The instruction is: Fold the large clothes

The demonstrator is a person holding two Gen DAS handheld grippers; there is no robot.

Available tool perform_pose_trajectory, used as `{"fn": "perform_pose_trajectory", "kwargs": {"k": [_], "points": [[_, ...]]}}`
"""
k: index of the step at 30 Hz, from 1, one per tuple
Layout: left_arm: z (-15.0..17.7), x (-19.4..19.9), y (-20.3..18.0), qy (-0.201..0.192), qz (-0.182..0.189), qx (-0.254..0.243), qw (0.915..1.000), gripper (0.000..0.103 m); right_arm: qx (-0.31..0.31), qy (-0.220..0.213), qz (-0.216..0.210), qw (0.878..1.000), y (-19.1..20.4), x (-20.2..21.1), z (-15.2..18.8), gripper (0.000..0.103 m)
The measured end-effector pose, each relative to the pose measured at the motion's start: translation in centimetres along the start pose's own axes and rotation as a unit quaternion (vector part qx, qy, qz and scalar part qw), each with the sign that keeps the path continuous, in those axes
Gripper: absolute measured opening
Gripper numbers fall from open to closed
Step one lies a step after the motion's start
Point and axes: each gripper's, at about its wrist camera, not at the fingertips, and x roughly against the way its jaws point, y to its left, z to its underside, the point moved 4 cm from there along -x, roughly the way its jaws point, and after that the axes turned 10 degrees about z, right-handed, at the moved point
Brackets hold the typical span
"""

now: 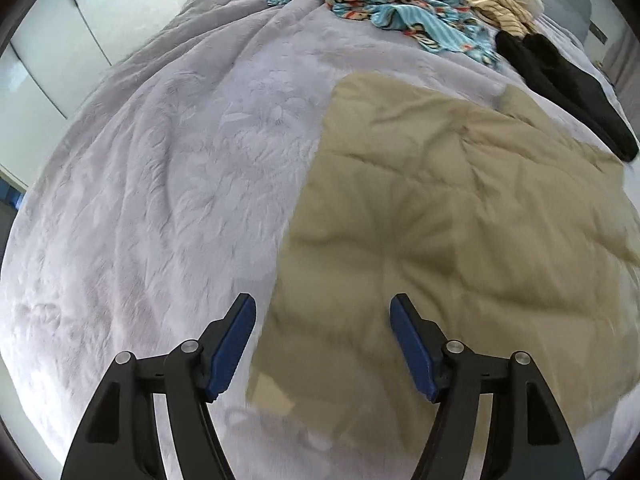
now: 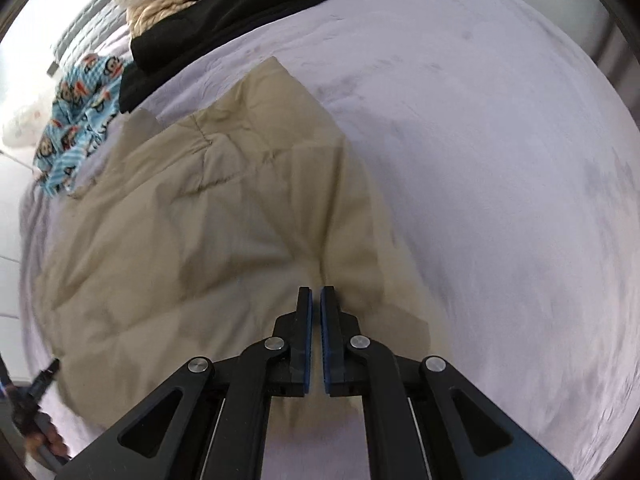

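A large beige garment (image 1: 440, 220) lies spread and wrinkled on a lavender bedspread (image 1: 160, 180). My left gripper (image 1: 323, 306) is open and empty, held above the garment's near left edge. In the right wrist view the same beige garment (image 2: 192, 232) fills the left half. My right gripper (image 2: 316, 294) has its blue pads nearly together over the garment's near right part; whether cloth is pinched between them does not show. The other gripper (image 2: 40, 384) appears at the lower left edge.
At the far end of the bed lie a blue monkey-print garment (image 1: 400, 4), a cream striped garment (image 1: 496, 4) and a black garment (image 1: 560, 88). They also show in the right wrist view: black (image 2: 224, 20), blue print (image 2: 80, 112). White wardrobe doors (image 1: 80, 20) stand to the left.
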Motion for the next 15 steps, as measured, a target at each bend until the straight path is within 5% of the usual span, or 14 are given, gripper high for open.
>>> {"fn": "perform_pose_trajectory", "kwargs": {"k": [2, 6, 13, 15], "points": [[1.2, 0.9, -0.4, 0.006, 0.005, -0.003, 1.0000, 0.071, -0.010, 0.008, -0.005, 1.000, -0.9, 0.8, 1.6, 0.011], [3.7, 2.3, -1.6, 0.020, 0.029, -0.006, 0.9994, 0.071, -0.023, 0.036, -0.013, 0.999, -2.2, 1.5, 4.8, 0.047], [7.2, 2.8, -3.8, 0.039, 0.053, -0.024, 0.9975, 0.071, -0.023, 0.074, -0.033, 0.996, -2.6, 1.9, 9.3, 0.049], [7.9, 2.7, -4.2, 0.037, 0.055, -0.029, 0.9973, 0.071, -0.015, 0.079, -0.038, 0.996, -2.3, 1.7, 10.1, 0.059]]}}
